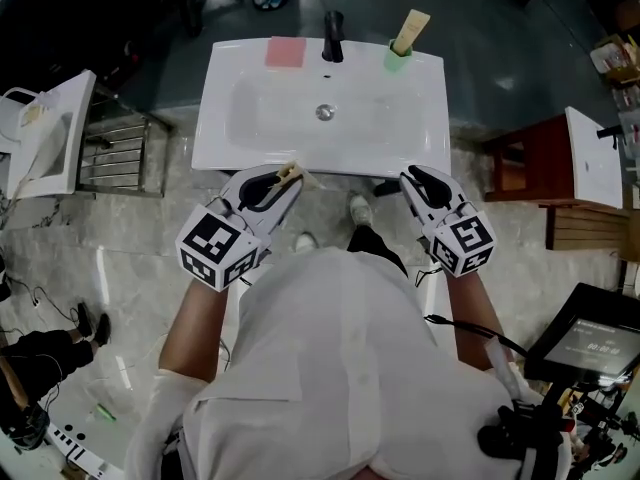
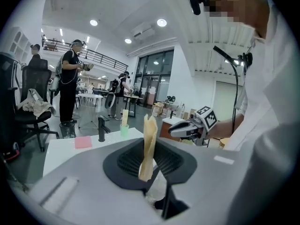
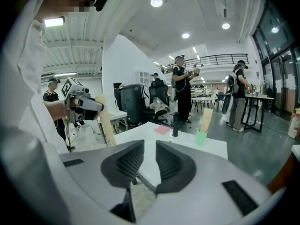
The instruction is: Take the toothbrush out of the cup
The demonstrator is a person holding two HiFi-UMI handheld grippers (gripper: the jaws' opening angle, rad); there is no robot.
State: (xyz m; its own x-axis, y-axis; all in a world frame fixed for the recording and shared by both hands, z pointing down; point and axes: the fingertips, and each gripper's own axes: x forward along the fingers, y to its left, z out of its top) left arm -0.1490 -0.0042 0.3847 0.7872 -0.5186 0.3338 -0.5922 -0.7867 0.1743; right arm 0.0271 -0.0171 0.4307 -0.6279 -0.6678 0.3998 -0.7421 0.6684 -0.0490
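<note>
White sink fills the middle of the head view. The left gripper has its jaws clamped on a tan wrapped toothbrush, just over the sink's near edge at 7 o'clock. The right gripper is at 5 o'clock, jaws apart and holding nothing. The green cup stands at 1 o'clock on the far edge with a second toothbrush in it. The wide open bowl lies between.
</note>
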